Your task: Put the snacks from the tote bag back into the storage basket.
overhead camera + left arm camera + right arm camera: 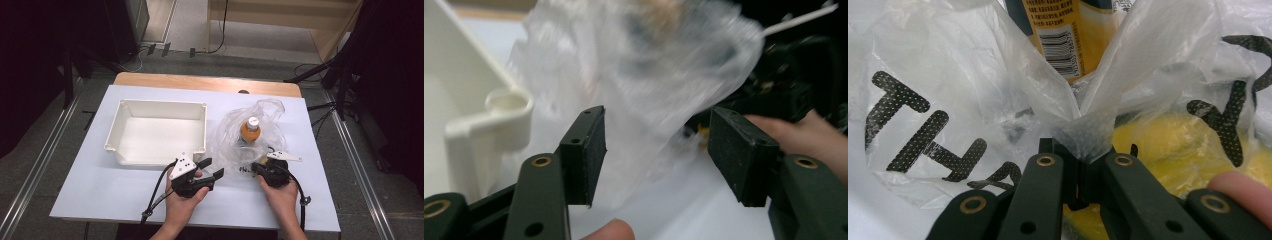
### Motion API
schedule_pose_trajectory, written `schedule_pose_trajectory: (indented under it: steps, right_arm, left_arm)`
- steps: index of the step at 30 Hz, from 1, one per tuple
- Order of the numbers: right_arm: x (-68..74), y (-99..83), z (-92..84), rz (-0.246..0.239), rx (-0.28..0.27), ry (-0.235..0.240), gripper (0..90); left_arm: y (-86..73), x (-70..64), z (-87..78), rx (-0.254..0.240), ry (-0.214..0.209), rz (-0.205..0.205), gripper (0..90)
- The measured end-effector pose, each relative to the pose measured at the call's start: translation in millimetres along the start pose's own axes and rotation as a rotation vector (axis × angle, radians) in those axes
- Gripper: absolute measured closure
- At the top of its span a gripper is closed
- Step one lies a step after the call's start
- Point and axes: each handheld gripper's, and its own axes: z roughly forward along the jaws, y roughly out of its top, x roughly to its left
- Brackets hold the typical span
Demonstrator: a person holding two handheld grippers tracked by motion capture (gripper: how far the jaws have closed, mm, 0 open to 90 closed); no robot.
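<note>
A clear plastic bag with black lettering lies on the white table, right of centre. An orange bottle with a white cap stands upright inside it. My right gripper sits at the bag's near edge and is shut on a pinch of the bag's film. The right gripper view shows the bottle's label and something yellow through the plastic. My left gripper is open at the bag's left side. Its pads stand apart, with the blurred bag just beyond them and not pressed.
A white open bin stands left of the bag, its corner close to my left gripper. The white table has free room along its near edge. A wooden strip runs along the far edge.
</note>
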Motion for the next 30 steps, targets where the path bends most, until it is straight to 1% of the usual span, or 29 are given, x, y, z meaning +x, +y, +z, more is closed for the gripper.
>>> schedule_pose_trajectory:
  steps: [2,4,5,7,8,9,10,11,12,13,14,15,16,17,19,20,21,22,23,24,25,26,27,28,29,30]
  right_arm:
    - [0.4,-0.3,0.1,-0.005,-0.004,-0.002,89.0]
    - [0.7,-0.7,0.2,-0.012,-0.008,-0.003,88.2]
    - [1.1,-0.9,0.2,-0.015,-0.009,-0.003,87.7]
    - [1.6,-1.0,0.1,-0.015,-0.010,-0.002,87.1]
    - [1.5,-1.1,0.2,-0.015,-0.010,-0.001,86.8]
    - [1.4,-1.1,0.1,-0.015,-0.011,0.001,86.1]
    - [1.4,-1.2,0.1,-0.015,-0.012,0.003,85.5]
    - [1.6,-1.3,-0.1,-0.015,-0.011,0.005,84.7]
    - [1.6,-1.3,-0.3,-0.015,-0.011,0.004,83.4]
    - [1.4,-1.5,-0.9,-0.012,-0.012,0.003,81.2]
    - [1.1,-1.9,-2.0,-0.009,-0.018,-0.006,78.7]
    - [0.7,-3.0,-5.1,-0.005,-0.034,-0.021,77.1]
    - [0.4,-4.1,-9.0,-0.006,-0.055,-0.018,76.2]
    - [-0.1,-5.2,-13.5,-0.011,-0.080,-0.011,75.2]
    - [-1.4,-6.5,-24.4,-0.022,-0.141,-0.004,74.3]
    - [-1.9,-6.2,-28.8,-0.025,-0.171,-0.003,74.0]
    - [-1.9,-5.2,-35.6,-0.024,-0.209,-0.010,73.9]
    - [-1.2,-3.4,-42.6,-0.022,-0.253,-0.020,73.9]
    - [1.7,-0.4,-51.3,-0.013,-0.304,-0.029,73.8]
    - [5.4,1.9,-57.4,-0.018,-0.349,-0.042,73.5]
    - [9.1,3.3,-61.1,-0.022,-0.374,-0.041,73.3]
    - [14.2,5.0,-64.3,-0.026,-0.401,-0.015,72.5]
    - [20.0,6.5,-65.4,-0.023,-0.414,0.027,71.1]
    - [25.8,8.1,-63.7,-0.030,-0.415,0.067,69.2]
    - [32.0,9.3,-59.5,-0.041,-0.400,0.101,67.0]
    - [38.6,9.8,-51.7,-0.059,-0.375,0.112,63.7]
  left_arm:
    - [9.1,-6.8,0.2,-0.031,0.019,0.029,36.3]
    - [18.1,-12.5,3.1,-0.059,0.018,0.033,32.0]
    - [22.2,-15.1,6.1,-0.067,0.016,0.042,30.9]
    - [28.4,-19.9,15.9,-0.047,0.030,0.066,30.0]
    - [29.7,-20.8,22.9,-0.025,0.054,0.076,30.2]
    - [29.3,-21.2,29.8,0.013,0.105,0.089,33.1]
    - [26.7,-20.4,36.7,0.047,0.149,0.107,44.2]
    - [22.6,-18.2,43.6,0.092,0.189,0.133,61.1]
    - [17.1,-14.5,50.8,0.146,0.233,0.154,70.8]
    - [10.5,-9.1,57.8,0.200,0.248,0.143,77.9]
    - [1.8,-2.0,63.8,0.261,0.256,0.137,82.7]
    - [-5.0,2.0,66.1,0.289,0.269,0.138,86.1]
    - [-10.3,5.3,66.9,0.312,0.276,0.133,88.4]
    - [-12.8,6.8,67.4,0.332,0.266,0.123,89.6]
    - [-12.1,3.8,65.4,0.324,0.273,0.157,90.0]
    - [-13.1,2.6,65.9,0.331,0.277,0.177,90.0]
    - [-14.9,2.6,66.8,0.351,0.280,0.187,90.0]
    - [-15.5,2.5,67.6,0.371,0.273,0.194,90.0]
    - [-15.7,2.2,68.0,0.373,0.271,0.195,90.0]
    - [-15.5,2.6,67.8,0.378,0.269,0.194,90.0]
    - [-15.4,3.9,67.6,0.377,0.260,0.181,90.0]
    - [-15.0,5.1,67.1,0.377,0.253,0.172,90.0]
    - [-15.1,5.8,66.8,0.373,0.243,0.162,89.8]
    - [-15.0,6.0,66.3,0.371,0.234,0.163,89.4]
    - [-15.1,5.9,65.6,0.366,0.224,0.161,88.7]
    - [-15.3,6.0,65.2,0.364,0.219,0.161,88.3]
